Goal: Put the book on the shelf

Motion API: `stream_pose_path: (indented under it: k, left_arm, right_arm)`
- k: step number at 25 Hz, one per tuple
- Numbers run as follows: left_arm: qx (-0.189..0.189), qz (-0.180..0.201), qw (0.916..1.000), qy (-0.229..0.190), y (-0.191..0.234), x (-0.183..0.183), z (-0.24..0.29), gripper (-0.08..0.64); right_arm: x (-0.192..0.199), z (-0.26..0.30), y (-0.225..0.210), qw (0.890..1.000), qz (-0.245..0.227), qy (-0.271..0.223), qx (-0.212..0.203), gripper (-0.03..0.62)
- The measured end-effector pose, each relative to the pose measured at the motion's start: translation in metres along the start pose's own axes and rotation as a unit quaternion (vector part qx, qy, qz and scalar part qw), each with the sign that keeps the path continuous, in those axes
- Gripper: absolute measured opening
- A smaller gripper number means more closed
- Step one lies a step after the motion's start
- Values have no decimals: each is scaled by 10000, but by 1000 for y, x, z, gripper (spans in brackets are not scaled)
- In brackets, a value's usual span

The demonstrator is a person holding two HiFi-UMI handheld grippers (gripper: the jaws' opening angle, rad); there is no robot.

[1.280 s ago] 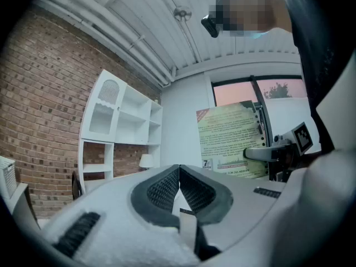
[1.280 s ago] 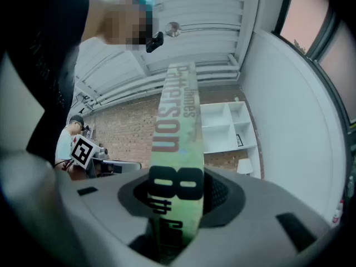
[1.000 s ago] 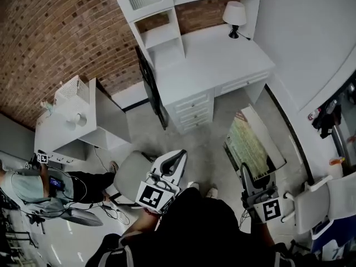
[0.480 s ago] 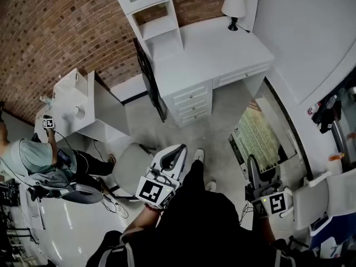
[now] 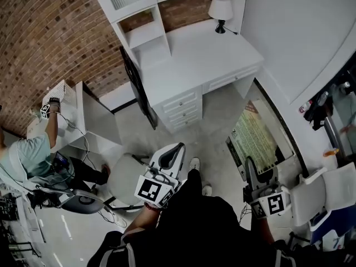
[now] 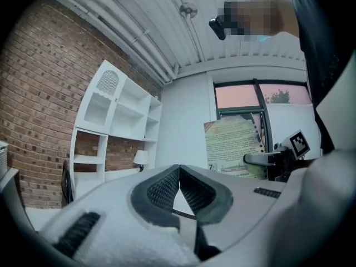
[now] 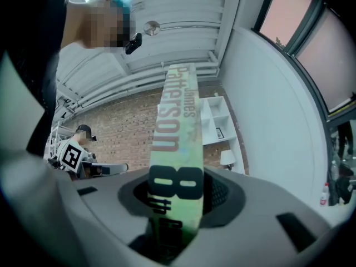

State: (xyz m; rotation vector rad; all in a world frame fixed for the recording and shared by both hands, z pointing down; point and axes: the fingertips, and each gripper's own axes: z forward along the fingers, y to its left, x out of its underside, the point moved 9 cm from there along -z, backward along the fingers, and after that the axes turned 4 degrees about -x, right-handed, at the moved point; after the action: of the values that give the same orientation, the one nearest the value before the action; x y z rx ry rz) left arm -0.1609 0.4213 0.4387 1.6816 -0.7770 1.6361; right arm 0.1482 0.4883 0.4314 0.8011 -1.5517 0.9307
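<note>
My right gripper (image 5: 251, 170) is shut on the lower end of a green-covered book (image 5: 257, 139), which stands up out of the jaws. In the right gripper view its spine (image 7: 179, 132) rises between the pads, and my right gripper (image 7: 177, 192) clamps it. My left gripper (image 5: 169, 156) is held low at centre, shut, with nothing in it; its tips (image 6: 179, 169) meet. The left gripper view shows the book (image 6: 232, 147) off to the right. The white shelf unit (image 5: 139, 21) stands over a white desk (image 5: 194, 60) against the brick wall, well ahead of both grippers.
A lamp (image 5: 221, 7) stands at the desk's far right corner. A dark flat panel (image 5: 136, 88) leans at the desk's left end. A grey office chair (image 5: 125, 174) is just left of me, a person (image 5: 30, 157) by a white side table (image 5: 83, 115) further left, white chairs (image 5: 328, 193) at right.
The desk and shelf have slid left in the head view as I turn. The book stays clamped in the right gripper. The person at the left has raised an arm.
</note>
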Motion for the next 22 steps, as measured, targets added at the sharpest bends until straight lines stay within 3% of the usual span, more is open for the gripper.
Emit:
stream_pose_path:
  k: [22]
  left_arm:
    - [182, -152, 9997, -70, 140, -5, 130, 18]
  right_arm:
    - [0, 176, -58, 9995, 115, 159, 251, 166]
